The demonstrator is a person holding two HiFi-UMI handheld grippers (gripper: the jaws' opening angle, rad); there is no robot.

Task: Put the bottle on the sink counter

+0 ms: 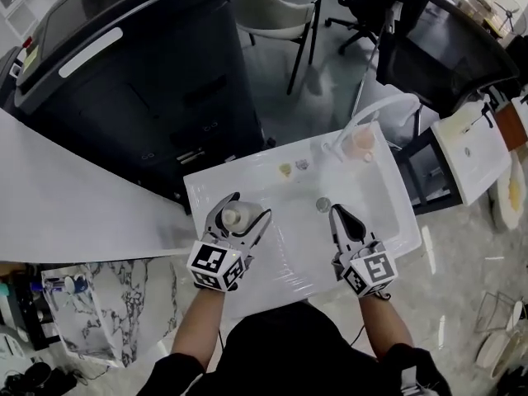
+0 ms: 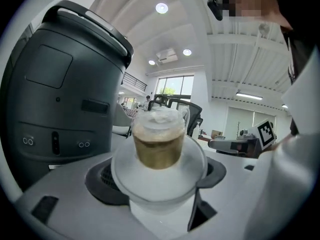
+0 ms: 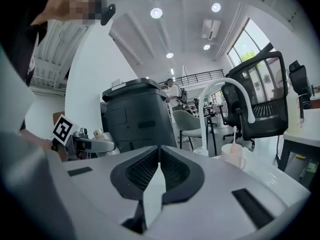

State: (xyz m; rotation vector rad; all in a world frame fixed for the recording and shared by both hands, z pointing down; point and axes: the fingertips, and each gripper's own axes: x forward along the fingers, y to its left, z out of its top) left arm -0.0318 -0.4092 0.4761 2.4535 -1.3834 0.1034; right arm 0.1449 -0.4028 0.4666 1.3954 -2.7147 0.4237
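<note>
A small white bottle [image 1: 234, 216] with a brownish neck and a white cap [image 2: 159, 144] sits between the jaws of my left gripper [image 1: 247, 207], which is shut on it over the left part of the white sink counter [image 1: 216, 181]. In the left gripper view the bottle fills the gap between the two dark pads [image 2: 106, 178]. My right gripper [image 1: 336, 211] hangs over the basin near the drain [image 1: 323, 205]. It is shut, its tips meeting with nothing between them [image 3: 159, 151].
A white faucet [image 1: 375, 110] and a pinkish cup [image 1: 361, 141] stand at the counter's back right. Two small items [image 1: 285, 169] lie on the back rim. A tall dark grey machine [image 1: 140, 73] stands behind the counter, and a curved white table [image 1: 66, 196] lies to the left.
</note>
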